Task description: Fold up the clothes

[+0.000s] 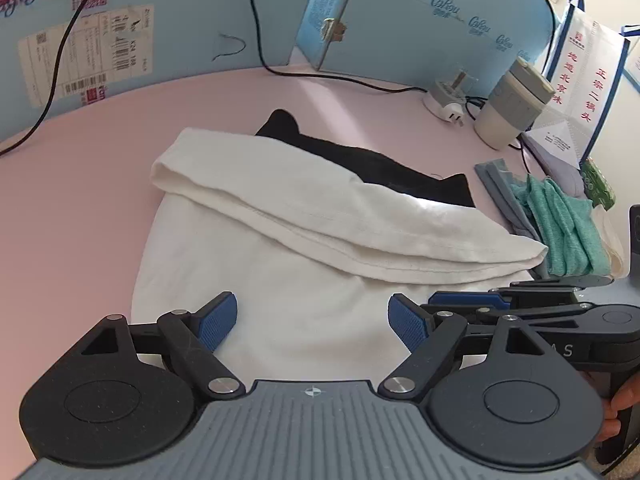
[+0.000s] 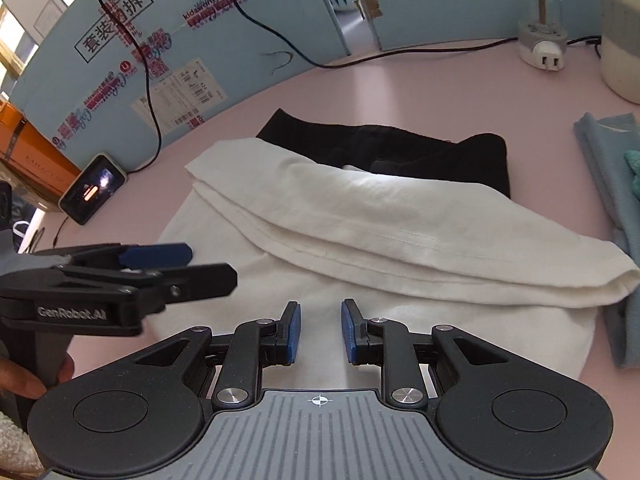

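A white garment (image 1: pixel 280 216) lies on the pink table (image 1: pixel 80 200), its far part folded back toward me in a thick roll. A black garment (image 1: pixel 360 160) sticks out from under its far edge. My left gripper (image 1: pixel 312 320) hovers over the white cloth's near part, jaws wide open and empty. My right gripper (image 1: pixel 440 304) lies close beside it on the right. In the right wrist view the right gripper (image 2: pixel 320 330) stands over the same white garment (image 2: pixel 360 216) with a narrow gap between its pads and nothing in it. The left gripper (image 2: pixel 210 266) shows at the left, and the black garment (image 2: pixel 400 148) beyond.
A blue cardboard wall (image 1: pixel 200 32) with black cables (image 1: pixel 60 60) rings the table's far side. A plug adapter (image 1: pixel 444 100) and a cup (image 1: pixel 508 108) stand at the back right. Teal and grey cloths (image 1: pixel 560 220) lie to the right. A phone (image 2: pixel 92 188) leans at the left.
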`<control>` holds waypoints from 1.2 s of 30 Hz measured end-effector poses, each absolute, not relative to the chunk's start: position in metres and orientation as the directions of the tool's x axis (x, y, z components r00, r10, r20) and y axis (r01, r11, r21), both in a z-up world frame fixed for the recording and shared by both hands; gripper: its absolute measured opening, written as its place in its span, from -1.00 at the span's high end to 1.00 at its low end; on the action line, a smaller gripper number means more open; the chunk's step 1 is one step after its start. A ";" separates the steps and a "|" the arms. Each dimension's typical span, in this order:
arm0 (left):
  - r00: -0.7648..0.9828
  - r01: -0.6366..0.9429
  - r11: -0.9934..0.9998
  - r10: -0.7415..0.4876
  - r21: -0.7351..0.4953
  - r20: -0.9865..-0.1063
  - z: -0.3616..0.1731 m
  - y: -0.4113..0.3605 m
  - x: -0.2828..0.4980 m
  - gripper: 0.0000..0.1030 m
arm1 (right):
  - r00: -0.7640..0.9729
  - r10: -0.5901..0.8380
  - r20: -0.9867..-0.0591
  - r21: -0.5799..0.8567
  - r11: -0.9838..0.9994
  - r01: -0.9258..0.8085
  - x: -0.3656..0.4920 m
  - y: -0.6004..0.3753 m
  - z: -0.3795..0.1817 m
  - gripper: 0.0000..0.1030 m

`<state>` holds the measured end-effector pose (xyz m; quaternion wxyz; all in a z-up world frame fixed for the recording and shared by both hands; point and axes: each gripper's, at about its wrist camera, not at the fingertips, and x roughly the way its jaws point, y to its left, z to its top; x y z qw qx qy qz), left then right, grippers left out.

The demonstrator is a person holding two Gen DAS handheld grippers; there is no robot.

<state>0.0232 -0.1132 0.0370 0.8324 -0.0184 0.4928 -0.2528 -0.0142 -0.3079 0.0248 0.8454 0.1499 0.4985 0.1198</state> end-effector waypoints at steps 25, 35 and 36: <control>0.377 0.382 0.865 -0.466 -0.324 -0.801 0.030 -0.112 0.023 -1.00 | 0.666 0.127 -0.735 0.105 0.992 -0.072 0.016 -0.350 0.066 0.28; 0.311 0.383 0.806 -0.572 -0.451 -0.759 0.032 -0.126 0.055 -1.00 | 0.502 0.408 -0.762 0.375 0.911 -0.170 -0.008 -0.318 0.048 0.28; 0.311 0.389 0.799 -0.583 -0.459 -0.751 0.031 -0.127 0.056 -1.00 | 0.485 0.409 -0.773 0.372 0.911 -0.176 -0.007 -0.312 0.043 0.28</control>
